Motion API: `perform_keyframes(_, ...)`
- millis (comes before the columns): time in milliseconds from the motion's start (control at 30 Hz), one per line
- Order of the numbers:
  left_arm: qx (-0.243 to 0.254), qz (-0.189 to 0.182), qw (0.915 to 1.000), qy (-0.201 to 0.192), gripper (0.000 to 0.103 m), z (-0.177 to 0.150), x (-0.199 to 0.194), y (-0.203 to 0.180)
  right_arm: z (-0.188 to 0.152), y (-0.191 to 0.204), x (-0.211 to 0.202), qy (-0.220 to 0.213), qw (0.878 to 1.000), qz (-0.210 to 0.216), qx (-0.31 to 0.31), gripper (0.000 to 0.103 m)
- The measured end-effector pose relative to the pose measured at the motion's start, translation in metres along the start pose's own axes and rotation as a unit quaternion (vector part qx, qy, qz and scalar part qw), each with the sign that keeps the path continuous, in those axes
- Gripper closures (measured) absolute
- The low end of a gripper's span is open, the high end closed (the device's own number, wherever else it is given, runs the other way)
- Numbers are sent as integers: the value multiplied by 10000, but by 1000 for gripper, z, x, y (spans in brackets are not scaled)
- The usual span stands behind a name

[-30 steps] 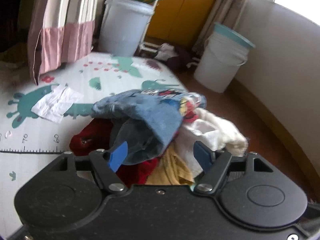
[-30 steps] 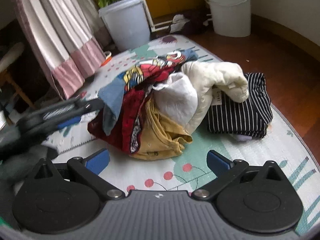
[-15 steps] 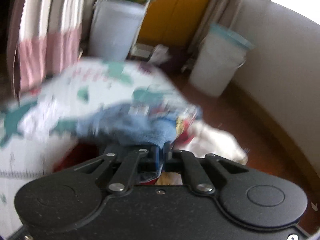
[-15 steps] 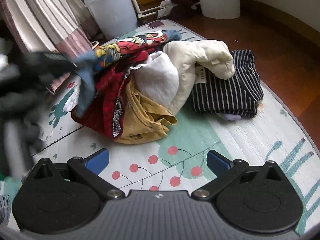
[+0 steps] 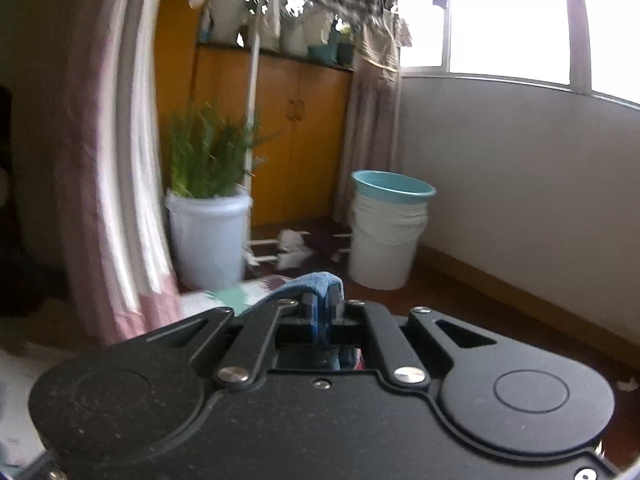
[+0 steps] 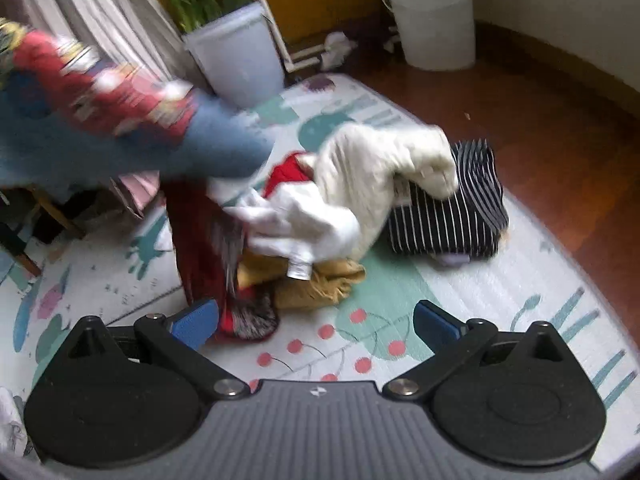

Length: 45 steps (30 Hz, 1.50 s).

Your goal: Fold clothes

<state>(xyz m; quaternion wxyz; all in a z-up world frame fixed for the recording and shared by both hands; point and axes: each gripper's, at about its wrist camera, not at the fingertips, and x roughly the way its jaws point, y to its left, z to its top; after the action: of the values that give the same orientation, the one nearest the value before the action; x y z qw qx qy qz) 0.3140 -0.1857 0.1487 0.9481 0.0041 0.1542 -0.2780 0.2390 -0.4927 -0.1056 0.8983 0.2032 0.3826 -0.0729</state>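
Observation:
My left gripper (image 5: pixel 322 312) is shut on a fold of the blue garment (image 5: pixel 308 282) and is raised high, looking at the room. In the right wrist view the blue garment (image 6: pixel 216 136), with a red cartoon print, hangs lifted at the upper left, above the pile. The pile (image 6: pixel 320 216) on the play mat holds a cream top, a white piece, a yellow piece and a dark red piece. A folded black striped garment (image 6: pixel 452 216) lies to its right. My right gripper (image 6: pixel 316 320) is open and empty, low over the mat in front of the pile.
A patterned play mat (image 6: pixel 440 304) covers the floor. A white planter bucket (image 5: pixel 208 236) and a white bucket with a teal basin (image 5: pixel 386 236) stand at the back. A pink-hemmed curtain (image 5: pixel 120 220) hangs left. Wooden floor (image 6: pixel 560 120) lies to the right.
My left gripper closed on the blue garment and lifted it up off the pile. My right gripper moved a little closer over the mat and stayed open.

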Motion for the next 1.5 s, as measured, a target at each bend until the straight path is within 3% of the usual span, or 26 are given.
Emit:
perform_keyframes(100, 197, 155, 9997, -33, 103, 14, -55, -2, 14, 22, -37, -145, 9995, 100, -258, 0)
perform_keyframes(200, 296, 179, 9994, -76, 103, 8, -113, 0, 24, 49, -80, -304, 9977, 240, -552, 0)
perform_keyframes(333, 628, 291, 9967, 424, 103, -30, -161, 11, 27, 91, -134, -340, 9932, 508, -992, 0)
perform_keyframes(433, 547, 381, 9940, 865, 103, -66, -184, 26, 22, 114, -163, -196, 9923, 777, -946, 0)
perform_keyframes(533, 257, 141, 9944, 1011, 103, -103, -212, 39, 9, 132, -183, -1, 9916, 1022, -798, 0)
perform_keyframes(600, 340, -302, 9905, 1297, 103, -131, -231, 39, -5, 143, -192, 125, 9906, 1141, -740, 0)
perform_keyframes(667, 613, -565, 9796, 1830, 103, -163, -242, 36, -22, 151, -191, 296, 9890, 1242, -749, 0)
perform_keyframes(733, 855, -712, 9550, 2750, 101, -209, -245, 38, -42, 159, -182, 499, 9875, 1239, -837, 0)
perform_keyframes(800, 1200, -478, 9292, 3462, 96, -257, -248, 45, -61, 168, -168, 748, 9855, 1114, -1037, 0)
perform_keyframes(833, 1240, -265, 9243, 3600, 95, -274, -249, 52, -69, 172, -161, 871, 9840, 1042, -1156, 0)
perform_keyframes(1000, 879, 396, 9117, 3993, 88, -312, -239, 101, -90, 200, -137, 1074, 9671, 828, -2152, 0)
perform_keyframes(1067, 727, 569, 9085, 4075, 65, -316, -227, 116, -95, 210, -127, 1125, 9599, 823, -2433, 0)
perform_keyframes(1133, 729, 815, 9036, 4141, 55, -323, -223, 128, -99, 218, -115, 1173, 9527, 787, -2689, 0)
perform_keyframes(1333, 384, 1154, 8813, 4566, 55, -363, -203, 173, -128, 236, -70, 1304, 9234, 633, -3555, 1)
perform_keyframes(1500, 589, 1076, 8577, 4993, 55, -405, -184, 185, -158, 241, -6, 1428, 8891, 418, -4328, 13)
